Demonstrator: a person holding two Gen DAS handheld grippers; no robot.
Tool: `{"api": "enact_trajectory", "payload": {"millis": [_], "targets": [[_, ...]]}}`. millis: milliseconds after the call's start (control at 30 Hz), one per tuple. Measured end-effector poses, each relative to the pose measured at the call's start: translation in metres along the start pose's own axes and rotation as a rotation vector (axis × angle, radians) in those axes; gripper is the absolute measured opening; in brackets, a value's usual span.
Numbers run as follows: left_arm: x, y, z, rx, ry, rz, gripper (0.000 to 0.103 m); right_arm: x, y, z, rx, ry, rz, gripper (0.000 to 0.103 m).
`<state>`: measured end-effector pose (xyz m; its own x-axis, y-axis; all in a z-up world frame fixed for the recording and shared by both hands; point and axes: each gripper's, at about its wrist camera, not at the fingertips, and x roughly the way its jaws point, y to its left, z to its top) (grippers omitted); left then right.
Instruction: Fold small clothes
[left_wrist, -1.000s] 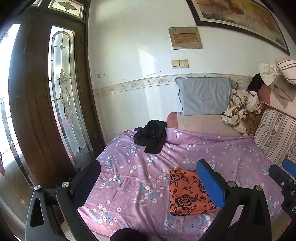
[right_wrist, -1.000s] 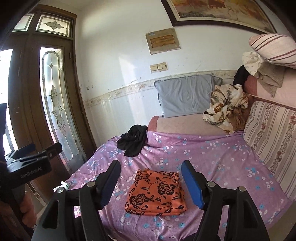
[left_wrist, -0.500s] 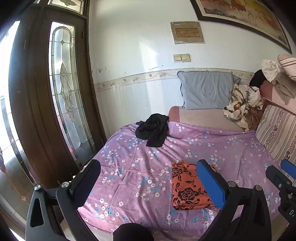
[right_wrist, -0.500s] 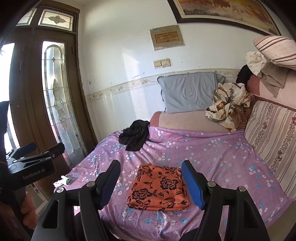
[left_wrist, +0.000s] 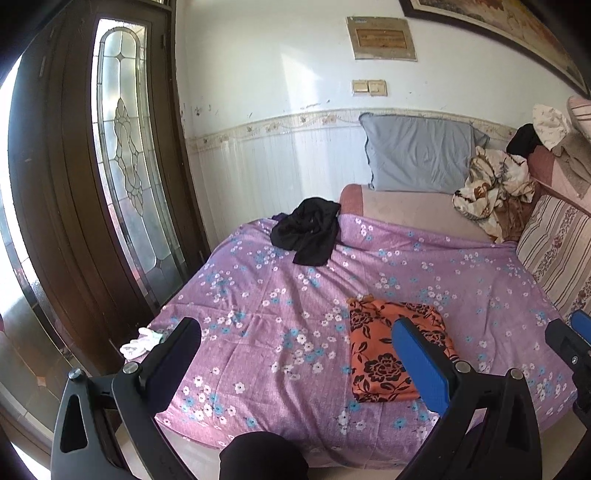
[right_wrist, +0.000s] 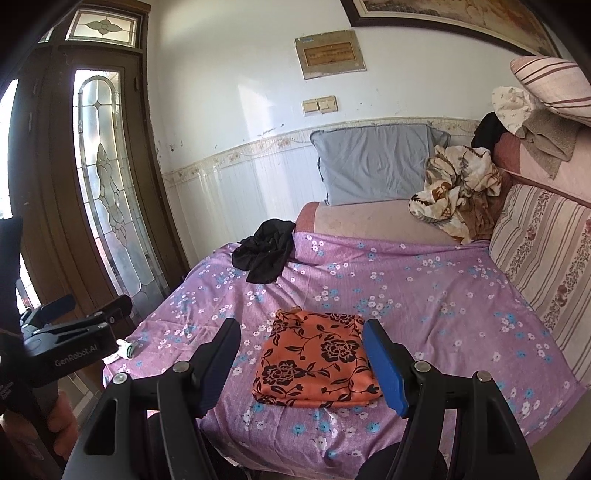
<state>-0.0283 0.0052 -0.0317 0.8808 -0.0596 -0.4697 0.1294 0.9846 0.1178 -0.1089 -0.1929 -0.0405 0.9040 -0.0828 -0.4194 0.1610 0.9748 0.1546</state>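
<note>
A folded orange cloth with black flowers (right_wrist: 314, 363) lies flat near the front edge of the purple flowered sheet (right_wrist: 424, 295); it also shows in the left wrist view (left_wrist: 384, 354). A crumpled black garment (right_wrist: 266, 249) lies at the sheet's far left; the left wrist view shows it too (left_wrist: 308, 229). My right gripper (right_wrist: 301, 352) is open and empty, held back from the bed in line with the orange cloth. My left gripper (left_wrist: 295, 354) is open and empty, to the left of the orange cloth.
A grey pillow (right_wrist: 373, 162) leans on the back wall. A cream and brown blanket (right_wrist: 454, 184) and striped cushions (right_wrist: 543, 251) are piled at the right. A wooden glass door (left_wrist: 122, 166) stands at the left. A small white item (left_wrist: 142, 341) lies by the sheet's left edge.
Both grippers have pulled back and away from the bed, so more of the sheet and its front edge show. The orange cloth and black garment have not moved.
</note>
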Motion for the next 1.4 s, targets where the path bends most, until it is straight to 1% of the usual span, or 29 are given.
{"api": "enact_trajectory", "payload": {"millis": [200, 433, 833, 1133, 1400], "targets": [[0.021, 0.005, -0.004, -0.008, 0.039, -0.009, 0.103, 0.014, 0.006, -0.001, -0.014, 0.023, -0.013, 0.072], [0.042, 0.008, -0.004, -0.014, 0.065, -0.020, 0.103, 0.033, 0.006, 0.001, -0.009, 0.045, -0.024, 0.072], [0.077, 0.000, -0.016, 0.016, 0.109, -0.054, 0.103, 0.069, -0.004, 0.001, 0.017, 0.083, -0.038, 0.072], [0.092, 0.004, -0.021, 0.014, 0.112, -0.058, 0.103, 0.099, -0.010, -0.010, 0.038, 0.146, -0.043, 0.072], [0.104, 0.011, -0.026, 0.008, 0.121, -0.070, 0.103, 0.107, -0.002, -0.011, 0.032, 0.152, -0.058, 0.072]]}}
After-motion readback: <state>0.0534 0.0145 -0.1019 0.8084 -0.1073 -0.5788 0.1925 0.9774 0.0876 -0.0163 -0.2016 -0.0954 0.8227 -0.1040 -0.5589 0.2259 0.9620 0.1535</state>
